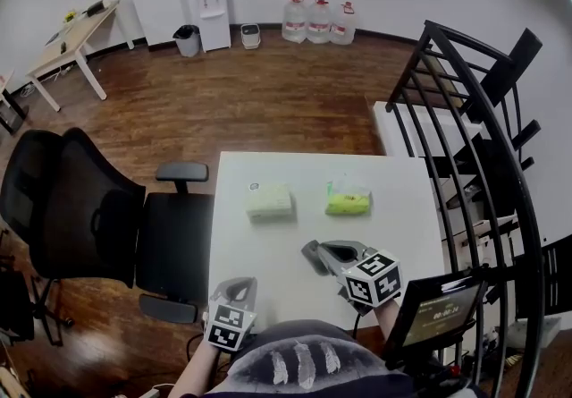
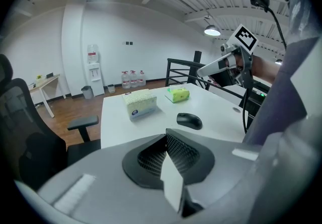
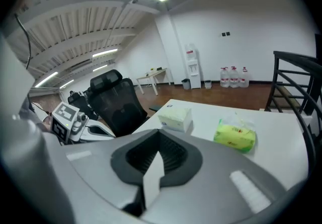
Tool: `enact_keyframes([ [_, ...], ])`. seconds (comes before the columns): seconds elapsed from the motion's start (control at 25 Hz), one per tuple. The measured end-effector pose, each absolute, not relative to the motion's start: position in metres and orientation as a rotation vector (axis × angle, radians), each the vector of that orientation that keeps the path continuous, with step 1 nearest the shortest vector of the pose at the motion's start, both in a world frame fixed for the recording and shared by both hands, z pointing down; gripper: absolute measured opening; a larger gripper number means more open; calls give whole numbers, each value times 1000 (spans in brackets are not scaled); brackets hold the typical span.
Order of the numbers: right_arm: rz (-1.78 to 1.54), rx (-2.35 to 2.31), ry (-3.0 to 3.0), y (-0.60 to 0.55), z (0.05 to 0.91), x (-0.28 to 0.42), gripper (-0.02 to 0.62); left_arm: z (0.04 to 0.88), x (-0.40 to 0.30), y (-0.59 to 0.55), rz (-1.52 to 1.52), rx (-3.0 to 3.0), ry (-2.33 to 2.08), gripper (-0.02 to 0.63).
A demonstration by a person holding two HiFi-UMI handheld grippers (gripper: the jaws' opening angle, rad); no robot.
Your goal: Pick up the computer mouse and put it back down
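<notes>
Closed and empty above a mouse (image 2: 189, 121) lying on the table (image 1: 268, 253)

Left gripper (image 1: 239, 284), close to the person's body at the table's near edge, has its jaws pressed together on nothing. Right gripper (image 1: 313, 256) hangs above the mouse, apart from it, jaws likewise together and empty. From the head view the mouse is probably hidden beneath that gripper. If the lift is the step in hand, spread the right jaws wider than the mouse, lower them astride its flanks, pinch low, raise it level, and release only once it rests flat.
</notes>
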State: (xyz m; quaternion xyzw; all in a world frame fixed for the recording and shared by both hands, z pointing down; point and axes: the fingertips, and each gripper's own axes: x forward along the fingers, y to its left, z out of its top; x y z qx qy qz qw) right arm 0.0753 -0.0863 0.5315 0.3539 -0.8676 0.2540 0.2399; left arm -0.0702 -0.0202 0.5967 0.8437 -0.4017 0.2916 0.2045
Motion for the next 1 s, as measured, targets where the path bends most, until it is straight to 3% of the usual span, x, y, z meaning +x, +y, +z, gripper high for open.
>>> enact_keyframes([
  [1.0, 665, 987, -2383, -78, 531, 66, 3, 594, -68, -16, 816, 2376, -1107, 15],
])
